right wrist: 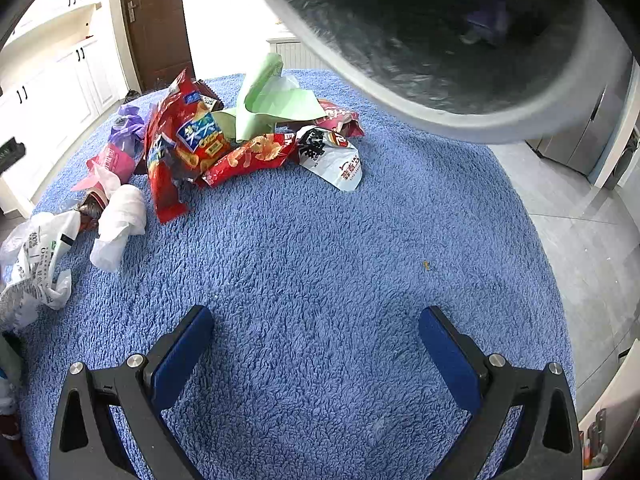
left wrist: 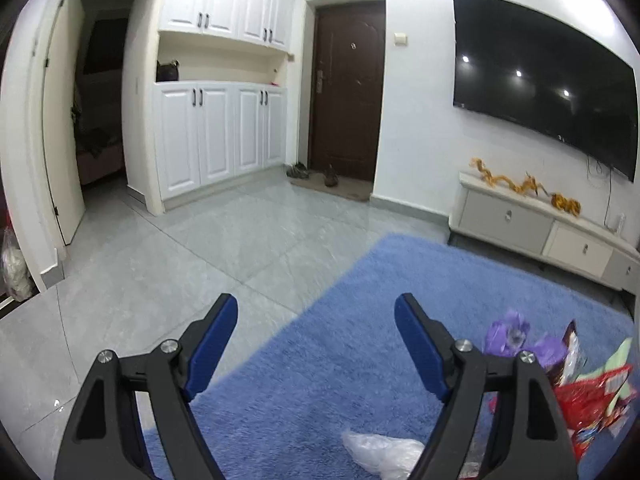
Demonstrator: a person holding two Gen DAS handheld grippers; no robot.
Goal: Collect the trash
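A pile of trash lies on the blue rug (right wrist: 320, 260): red snack bags (right wrist: 180, 140), a green paper sheet (right wrist: 268, 100), a white printed bag (right wrist: 332, 156), a purple bag (right wrist: 126, 124), a white wad (right wrist: 120, 216) and a clear plastic bag (right wrist: 36, 264). A dark bin with a white rim (right wrist: 440, 40) hangs close at the top right. My right gripper (right wrist: 316, 320) is open and empty, above the rug, short of the pile. My left gripper (left wrist: 316, 316) is open and empty, over the rug's edge; the pile (left wrist: 580, 392) is at its right and a clear bag (left wrist: 380, 452) below.
Grey tile floor (left wrist: 180, 260) surrounds the rug. White cabinets (left wrist: 216, 132), a brown door (left wrist: 348, 92) with shoes (left wrist: 312, 172) before it, a wall TV (left wrist: 540, 72) over a low TV stand (left wrist: 540, 228), and an open doorway (left wrist: 100, 100) at the left.
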